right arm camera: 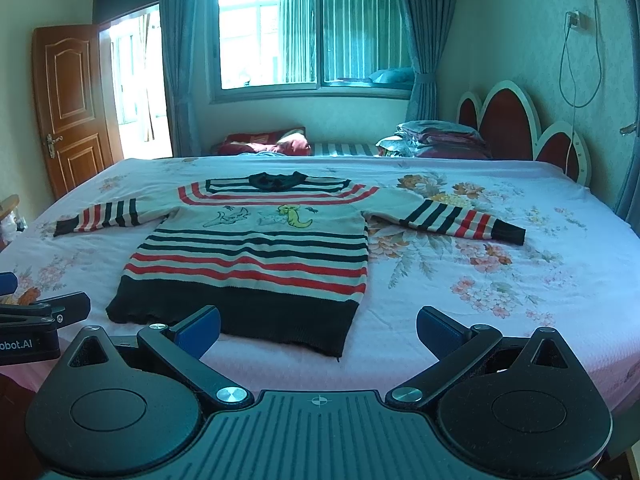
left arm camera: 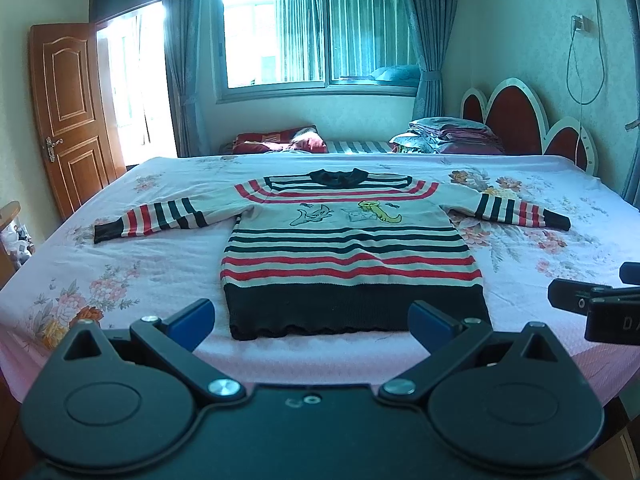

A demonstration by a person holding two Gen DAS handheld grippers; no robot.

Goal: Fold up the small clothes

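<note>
The left claw [left arm camera: 312, 322] is spread wide and holds nothing, touching nothing; its blue pads [left arm camera: 192, 320] hang over the near edge of the bed [left arm camera: 120, 280]. The right claw [right arm camera: 318, 330] is likewise wide and empty. One sweater [left arm camera: 348, 256] lies flat on the floral bedsheet just ahead of both claws, dead ahead of the left, ahead and slightly left of the right. Both sleeves are spread sideways, two in all. It is cream with red and dark stripes, a dark hem nearest the claws, dark collar farthest, and cartoon figures across the chest.
</note>
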